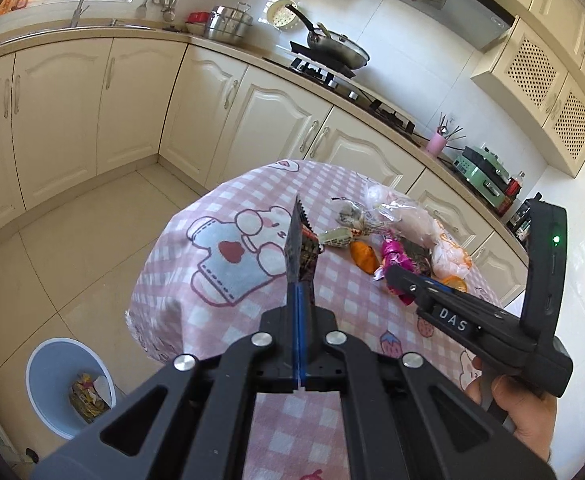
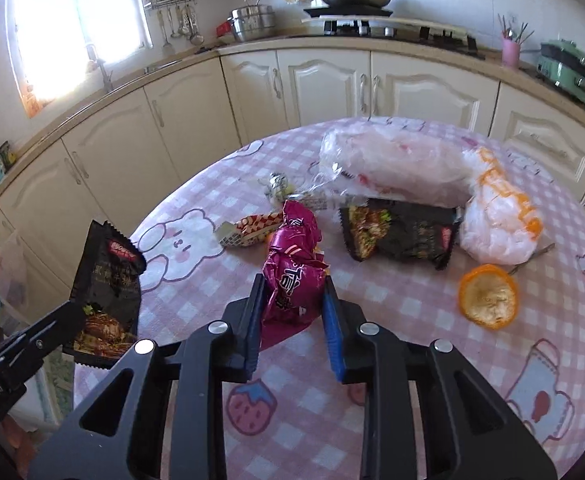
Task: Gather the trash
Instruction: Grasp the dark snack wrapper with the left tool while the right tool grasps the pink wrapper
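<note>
My left gripper is shut on a black snack wrapper, which stands up from its fingers above the table's left edge. The right wrist view shows the same black wrapper held off the left side. My right gripper grips a crumpled magenta wrapper lying on the pink checked tablecloth, with a pad against each side of it. Seen from the left wrist, the right gripper sits at the magenta wrapper.
A blue bin with trash in it stands on the floor left of the table. On the cloth lie an orange peel, a second black wrapper, a white bag, a clear bag and a checkered wrapper. Cabinets ring the room.
</note>
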The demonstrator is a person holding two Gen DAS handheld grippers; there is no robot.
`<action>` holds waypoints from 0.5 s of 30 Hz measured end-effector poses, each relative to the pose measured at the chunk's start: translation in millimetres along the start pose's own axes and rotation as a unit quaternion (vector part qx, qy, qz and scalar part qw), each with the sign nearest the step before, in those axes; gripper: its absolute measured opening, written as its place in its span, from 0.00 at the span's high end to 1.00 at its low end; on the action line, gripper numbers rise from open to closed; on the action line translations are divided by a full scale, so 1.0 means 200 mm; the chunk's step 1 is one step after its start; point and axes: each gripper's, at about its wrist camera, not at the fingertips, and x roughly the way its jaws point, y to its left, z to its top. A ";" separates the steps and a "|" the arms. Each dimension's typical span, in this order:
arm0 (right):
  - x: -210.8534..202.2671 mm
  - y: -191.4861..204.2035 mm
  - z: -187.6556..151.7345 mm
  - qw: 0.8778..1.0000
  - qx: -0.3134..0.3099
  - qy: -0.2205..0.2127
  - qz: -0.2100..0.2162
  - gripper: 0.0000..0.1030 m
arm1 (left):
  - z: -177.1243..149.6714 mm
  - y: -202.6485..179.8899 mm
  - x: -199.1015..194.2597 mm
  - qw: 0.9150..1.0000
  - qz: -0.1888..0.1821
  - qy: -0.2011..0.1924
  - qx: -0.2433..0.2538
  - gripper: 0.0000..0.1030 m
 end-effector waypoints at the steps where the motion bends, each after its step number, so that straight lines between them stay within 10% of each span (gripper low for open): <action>1: -0.03 0.00 -0.01 1.000 -0.001 -0.008 -0.005 0.76 | 0.00 0.00 -0.01 1.000 -0.002 -0.001 0.000 1.00; 15: -0.32 0.42 -0.09 0.994 -0.048 -0.055 0.082 0.76 | -0.09 0.25 -0.39 0.998 0.018 -0.046 -0.025 1.00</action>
